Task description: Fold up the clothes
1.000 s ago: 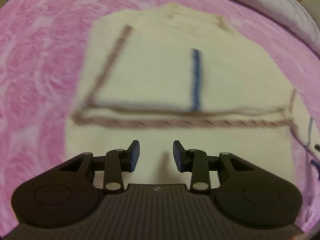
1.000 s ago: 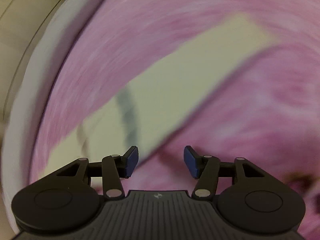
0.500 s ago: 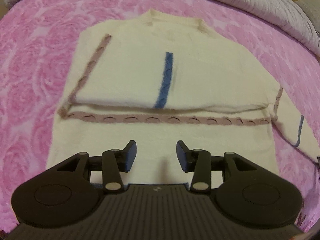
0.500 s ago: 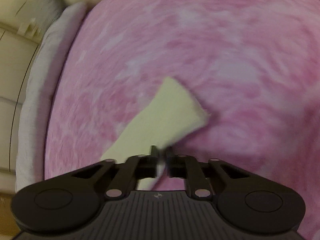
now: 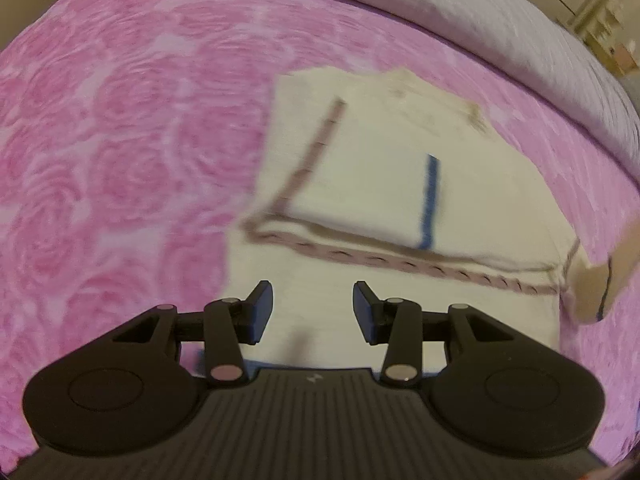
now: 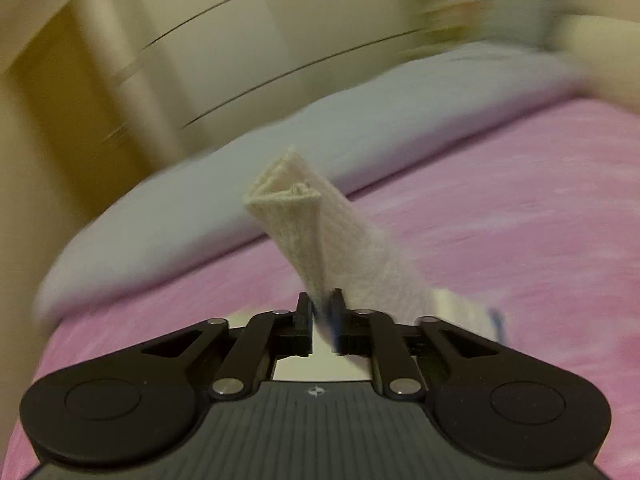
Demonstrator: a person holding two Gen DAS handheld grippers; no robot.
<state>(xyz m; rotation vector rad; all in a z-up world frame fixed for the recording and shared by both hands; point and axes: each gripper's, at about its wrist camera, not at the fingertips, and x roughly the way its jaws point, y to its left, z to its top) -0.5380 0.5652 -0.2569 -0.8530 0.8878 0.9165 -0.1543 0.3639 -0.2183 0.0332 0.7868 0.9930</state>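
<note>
A cream sweater [image 5: 380, 184] with a brown cable stripe and a blue stripe lies flat on the pink rose-patterned bedspread [image 5: 120, 160]; its left sleeve is folded across the chest. My left gripper [image 5: 313, 308] hovers open over the sweater's lower hem, holding nothing. In the right wrist view, my right gripper [image 6: 321, 312] is shut on the sweater's right sleeve [image 6: 304, 224], whose cuff sticks up and forward from the jaws, lifted off the bed. The raised sleeve [image 5: 604, 280] also shows at the right edge of the left wrist view.
A pale grey quilt [image 5: 480, 12] runs along the far edge of the bed. Beyond it stand cream wardrobe doors [image 6: 240, 40]. Pink bedspread [image 6: 520, 220] stretches to the left of the sweater and to the right of the lifted sleeve.
My right gripper shut on the sleeve end and lifted it off the bed, swinging upward. The left gripper drifted left, so the sweater now sits right of centre; it stays open.
</note>
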